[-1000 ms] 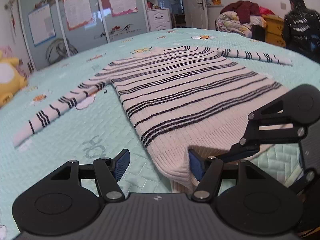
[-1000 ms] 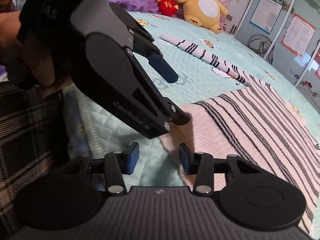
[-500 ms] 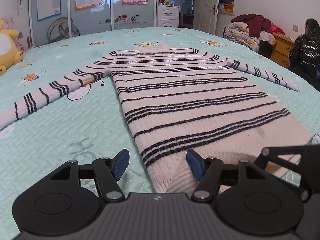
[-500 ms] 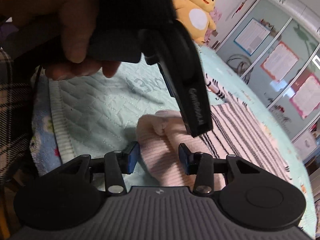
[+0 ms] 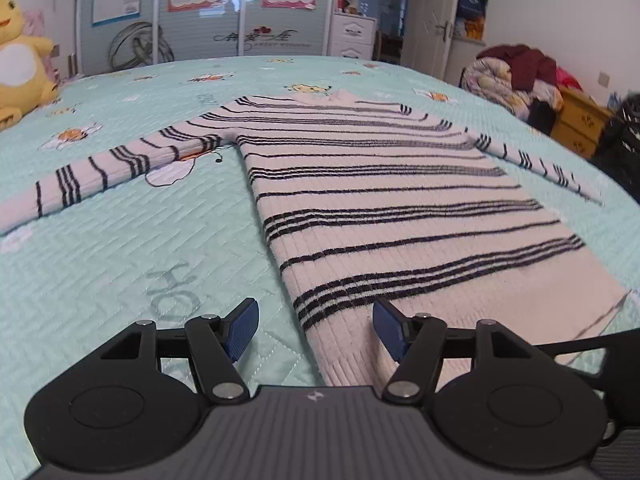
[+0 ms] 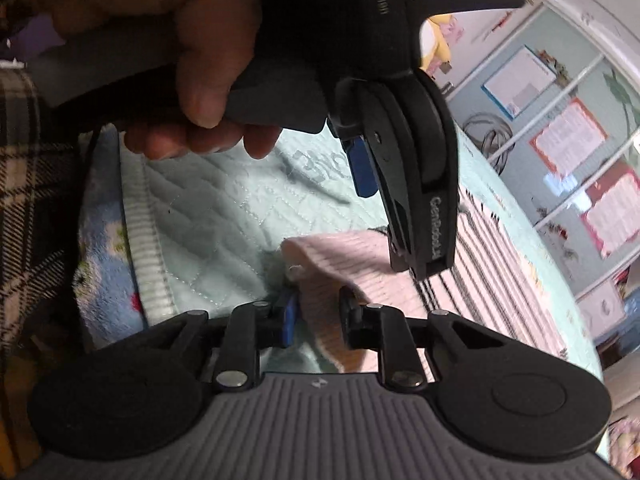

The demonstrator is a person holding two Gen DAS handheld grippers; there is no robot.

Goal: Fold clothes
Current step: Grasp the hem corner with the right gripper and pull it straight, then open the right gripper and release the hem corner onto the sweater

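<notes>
A pink-white sweater with dark stripes (image 5: pixel 400 208) lies flat on the teal quilted bedspread (image 5: pixel 120 240), sleeves spread out to both sides. My left gripper (image 5: pixel 314 332) is open and low over the near hem, with the sweater's left hem edge between its blue pads (image 5: pixel 240 332). In the right wrist view the hem corner (image 6: pixel 352 264) is bunched up between my right gripper's (image 6: pixel 318 316) pads. Those jaws are closing and press on the knit. A hand (image 6: pixel 192 40) holds the left gripper (image 6: pixel 386 232) just above that corner.
A yellow plush toy (image 5: pixel 20 80) sits at the far left of the bed. A wardrobe with posters (image 5: pixel 200 20) stands behind. A clothes pile (image 5: pixel 512 76), a wooden cabinet (image 5: pixel 580 124) and a person in a dark jacket (image 5: pixel 624 140) are at right. The bed's edge (image 6: pixel 144 240) is close.
The right jaws have narrowed onto the hem corner, which has bunched up. The left gripper has rolled level and shifted along the hem, still open.
</notes>
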